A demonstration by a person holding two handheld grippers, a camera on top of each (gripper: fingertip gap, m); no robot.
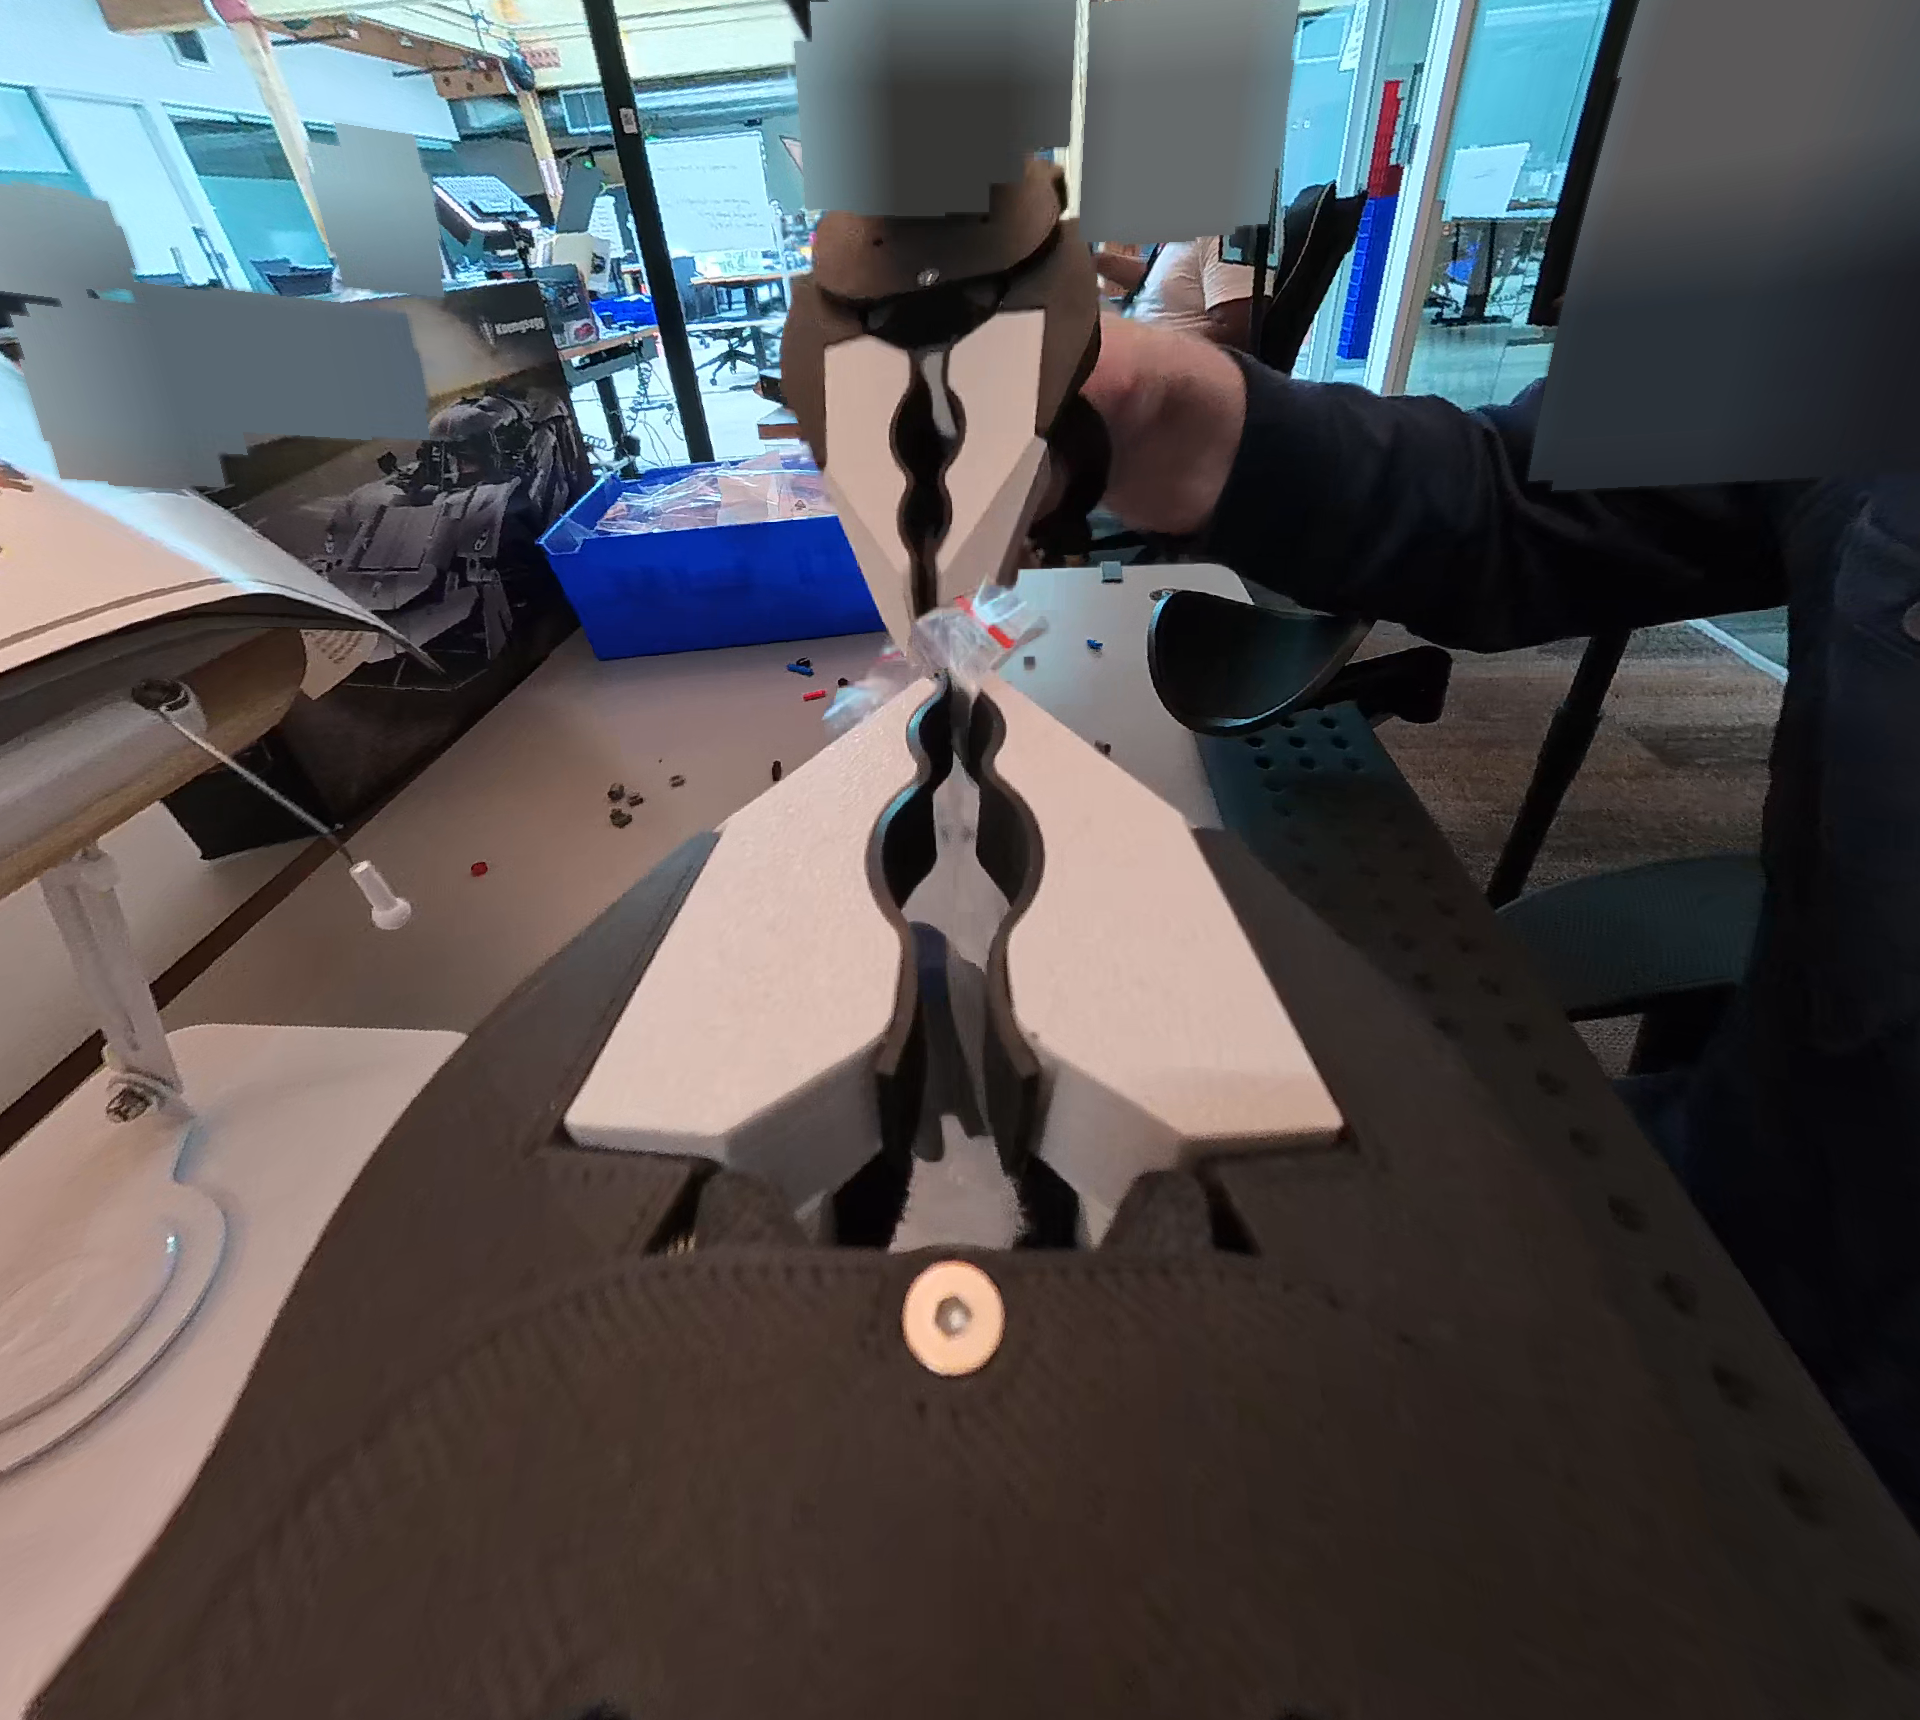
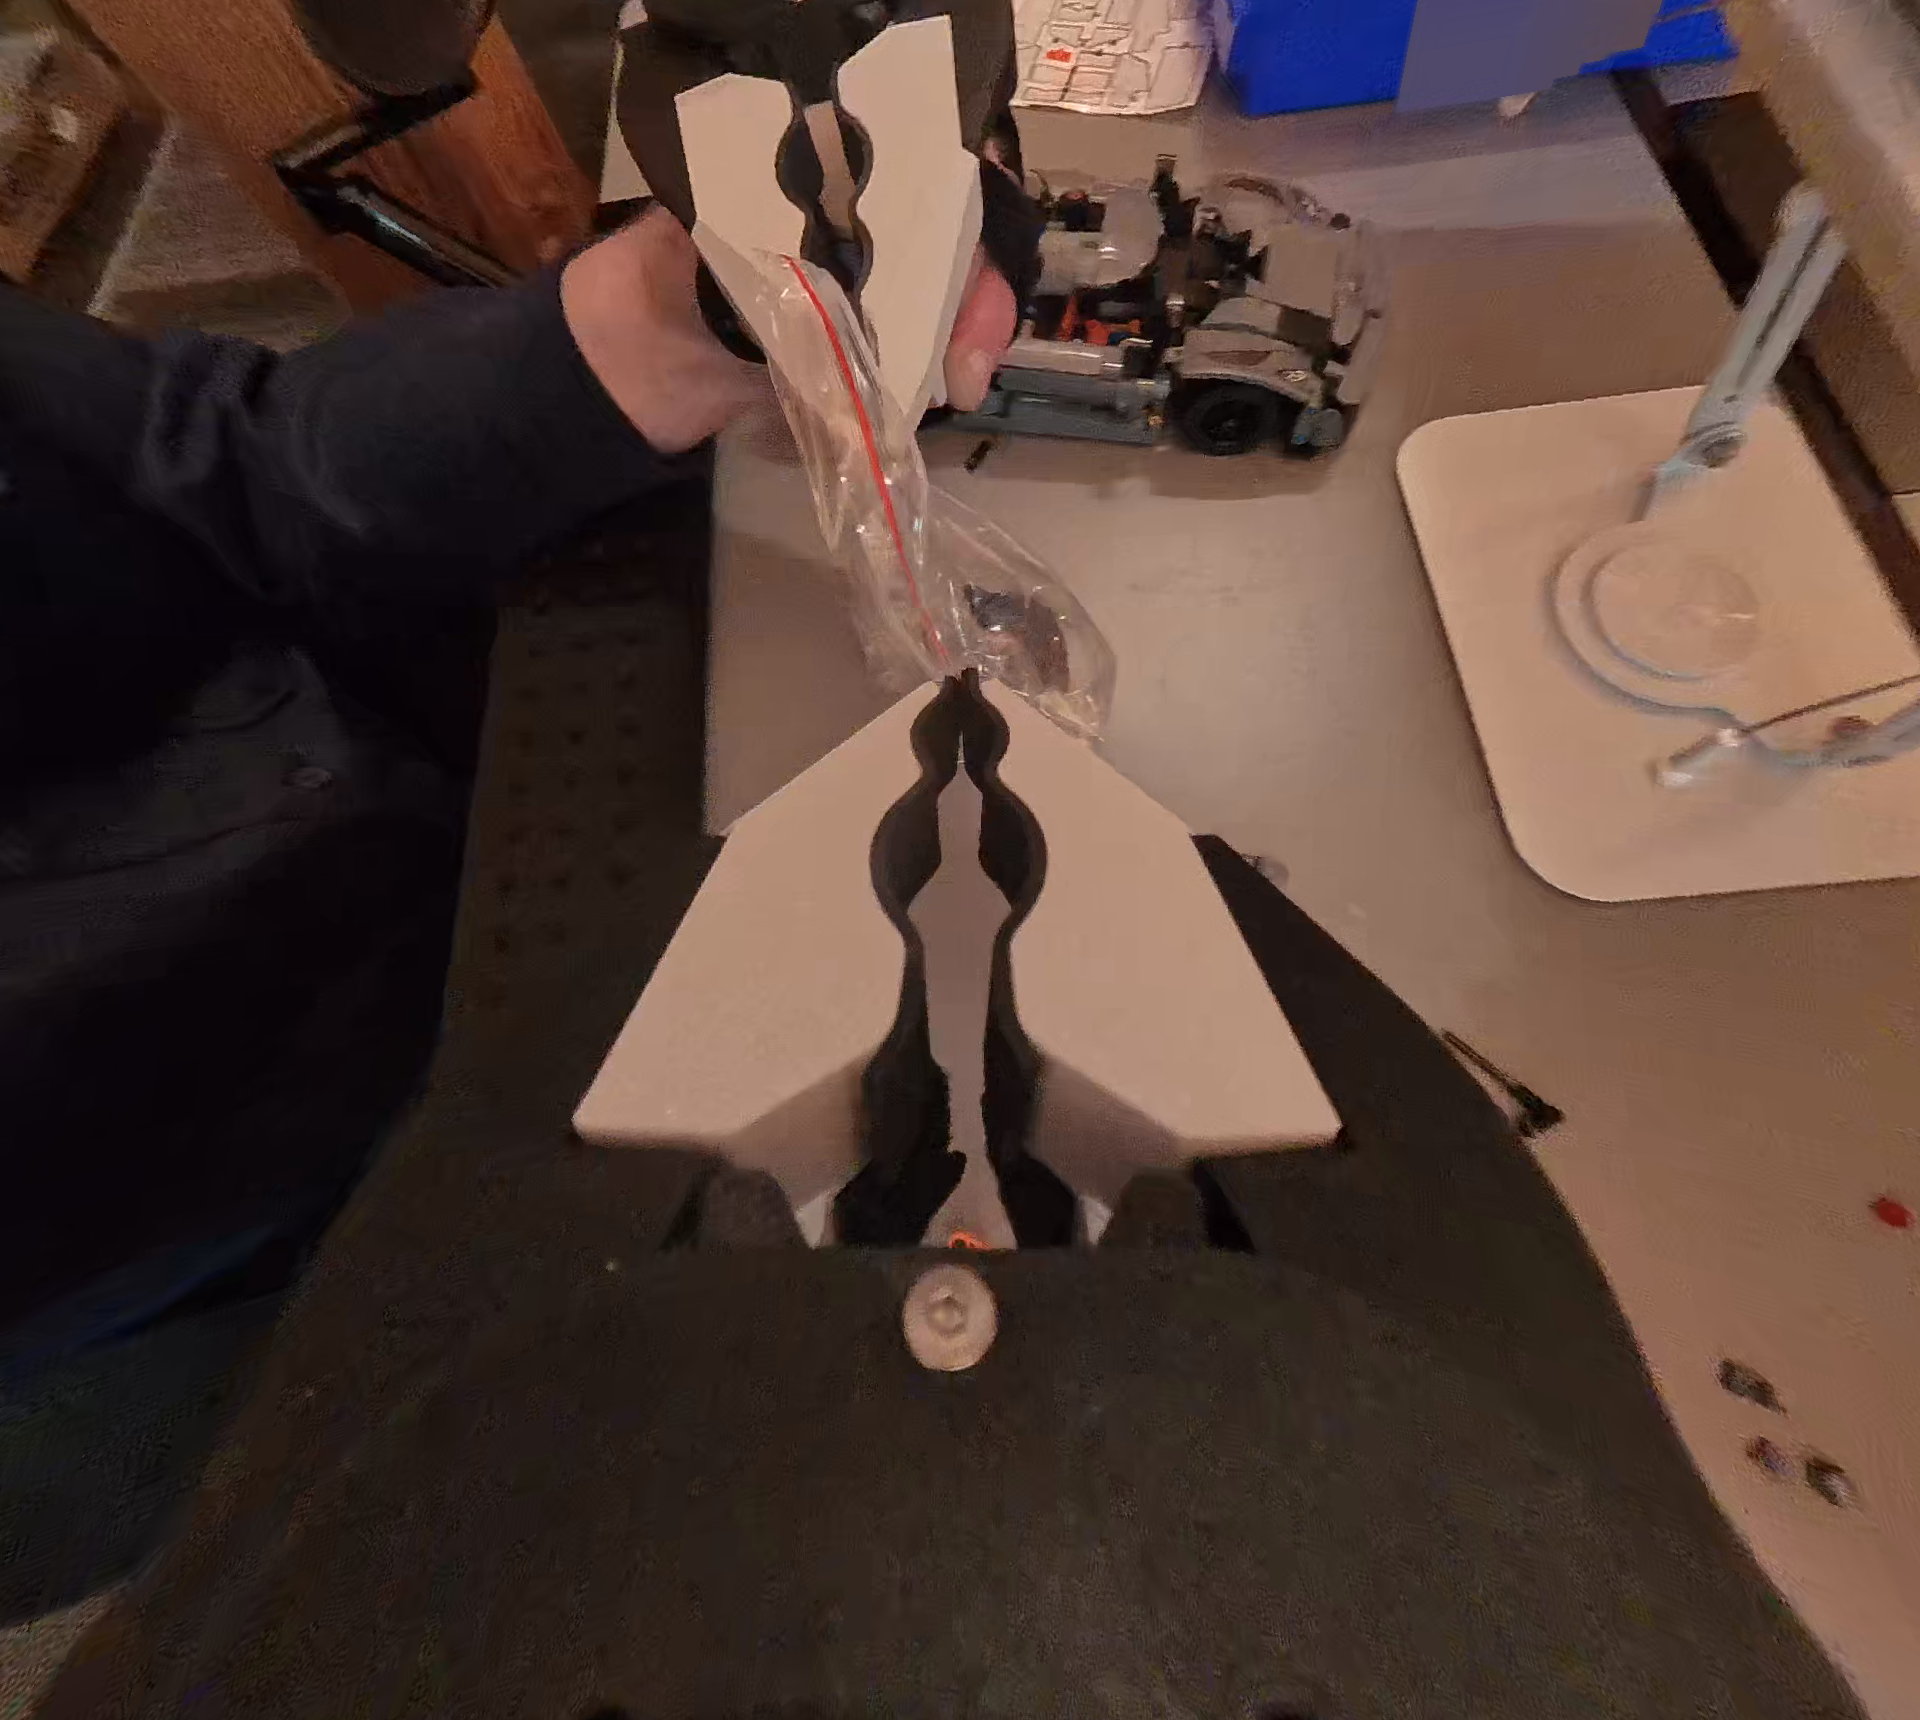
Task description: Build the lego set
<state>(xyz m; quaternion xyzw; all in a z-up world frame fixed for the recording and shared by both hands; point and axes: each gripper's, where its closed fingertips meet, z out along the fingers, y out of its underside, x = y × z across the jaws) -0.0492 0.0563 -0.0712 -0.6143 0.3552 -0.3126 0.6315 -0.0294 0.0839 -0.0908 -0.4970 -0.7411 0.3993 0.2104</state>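
A small clear zip bag [image 2: 894, 507] with a red seal line hangs between my two grippers above the grey table [image 2: 1247, 735]. Small dark Lego pieces [image 2: 1013, 621] lie in its lower end. My right gripper [image 2: 961, 683] is shut on the bag's lower end. My left gripper [image 2: 873, 340], held by a hand, is shut on its upper end. In the left wrist view my left gripper [image 1: 951, 683] pinches the crumpled bag [image 1: 971, 631] tip to tip with my right gripper [image 1: 925, 605]. A partly built grey Lego vehicle [image 2: 1174, 320] stands on the table behind.
A blue bin [image 1: 717, 569] with plastic bags stands at the back, with an instruction sheet [image 2: 1112, 29] beside it. A white stand base [image 2: 1662, 631] sits at the right, and an open manual [image 1: 156, 569] rests on the stand. Loose small pieces [image 1: 623, 803] are scattered on the table. A black chair [image 1: 1247, 662] is at the table edge. Across from one pair of fingers to the other is roughly 5 centimeters. It is some 25 centimeters from my left tips to the partly built grey Lego vehicle [image 2: 1174, 320].
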